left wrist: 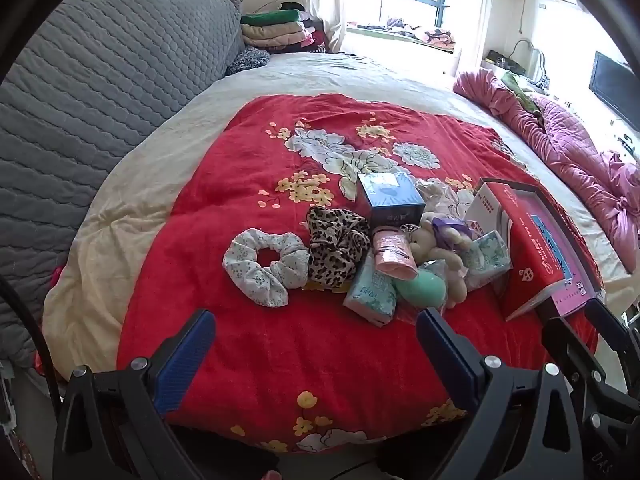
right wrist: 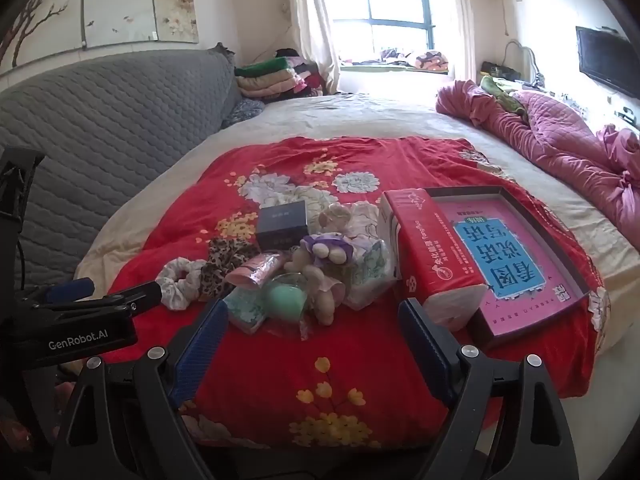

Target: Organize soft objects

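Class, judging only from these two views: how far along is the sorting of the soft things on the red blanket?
Done: nothing visibly; the shallow tray holds no soft items. In hand: nothing; the left gripper and right gripper are open and empty. Left: the white scrunchie, leopard scrunchie, plush toy and tissue packs remain heaped.

On the bed point(right wrist: 400, 120), a blanket point(right wrist: 320, 360) carries a pile at frame centre: two scrunchies point(right wrist: 180, 280) at its left, a small box point(right wrist: 282, 222) behind, the open tray point(right wrist: 520, 264) right, a tissue pack point(right wrist: 432, 256) seemingly leaning against it.
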Tool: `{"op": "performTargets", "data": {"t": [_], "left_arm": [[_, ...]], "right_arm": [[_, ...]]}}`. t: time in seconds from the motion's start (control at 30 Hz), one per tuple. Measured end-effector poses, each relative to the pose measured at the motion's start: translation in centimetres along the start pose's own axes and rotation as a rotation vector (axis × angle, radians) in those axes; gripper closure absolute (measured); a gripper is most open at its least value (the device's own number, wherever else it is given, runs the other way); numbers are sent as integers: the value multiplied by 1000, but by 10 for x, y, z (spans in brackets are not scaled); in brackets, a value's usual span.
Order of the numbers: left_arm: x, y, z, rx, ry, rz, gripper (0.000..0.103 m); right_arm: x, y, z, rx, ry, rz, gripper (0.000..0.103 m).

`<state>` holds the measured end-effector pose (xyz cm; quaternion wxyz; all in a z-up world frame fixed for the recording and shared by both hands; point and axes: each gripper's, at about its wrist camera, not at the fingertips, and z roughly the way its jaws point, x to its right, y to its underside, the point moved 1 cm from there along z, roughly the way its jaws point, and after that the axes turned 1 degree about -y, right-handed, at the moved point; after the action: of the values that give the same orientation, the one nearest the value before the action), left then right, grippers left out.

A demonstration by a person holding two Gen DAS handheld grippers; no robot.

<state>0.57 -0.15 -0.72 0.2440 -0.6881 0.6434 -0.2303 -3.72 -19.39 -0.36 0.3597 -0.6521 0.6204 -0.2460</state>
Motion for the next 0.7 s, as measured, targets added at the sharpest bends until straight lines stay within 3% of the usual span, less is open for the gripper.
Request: {"op": "performTargets", "data": {"t": [0.7], "left_arm": [[-4,-1,-6,1,14,-8,2]], "right_arm": [[-1,0,0,3,12,-14,15]]}}
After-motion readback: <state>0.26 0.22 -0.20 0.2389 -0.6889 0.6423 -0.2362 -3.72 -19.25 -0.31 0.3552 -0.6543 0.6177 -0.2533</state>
